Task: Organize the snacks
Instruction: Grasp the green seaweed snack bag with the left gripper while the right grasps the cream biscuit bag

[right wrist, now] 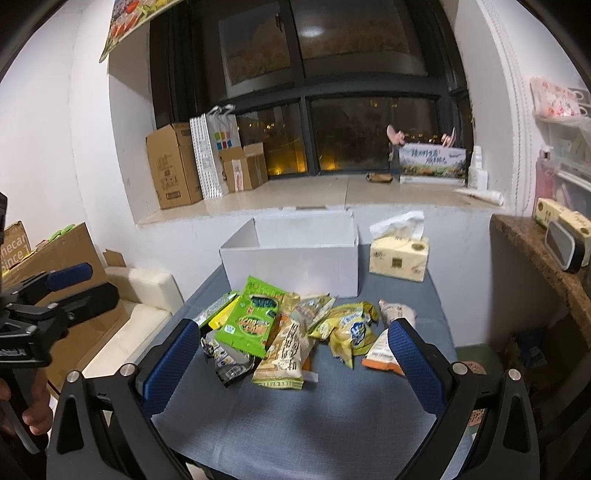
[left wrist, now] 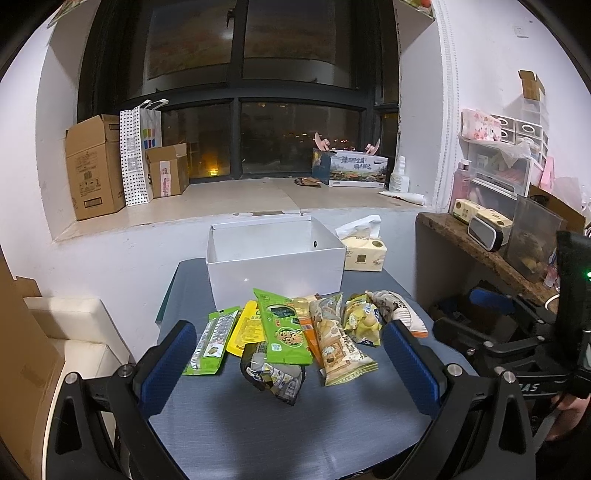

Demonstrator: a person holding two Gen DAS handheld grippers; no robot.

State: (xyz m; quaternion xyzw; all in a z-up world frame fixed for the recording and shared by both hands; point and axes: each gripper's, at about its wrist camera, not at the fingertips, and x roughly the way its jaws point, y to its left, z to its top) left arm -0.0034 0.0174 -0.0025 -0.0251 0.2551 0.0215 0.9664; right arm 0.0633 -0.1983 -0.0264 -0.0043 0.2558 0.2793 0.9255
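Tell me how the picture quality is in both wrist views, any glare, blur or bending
Left wrist view: sharp overall, fisheye bends the window frame; a ceiling light reflects in the dark glass, and a small bright spot sits on the white box. Right wrist view: softer, the snack packets and tissue pack slightly blurred, with a bright reflection high in the window glass.

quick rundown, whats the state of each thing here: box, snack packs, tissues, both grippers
white box: open on top, nothing visible inside
snack packs: loose overlapping pile on the table in front of the box, none in it
tissue pack: opened, a tissue sticking out, beside the box
left gripper: open, holding nothing
right gripper: open, holding nothing
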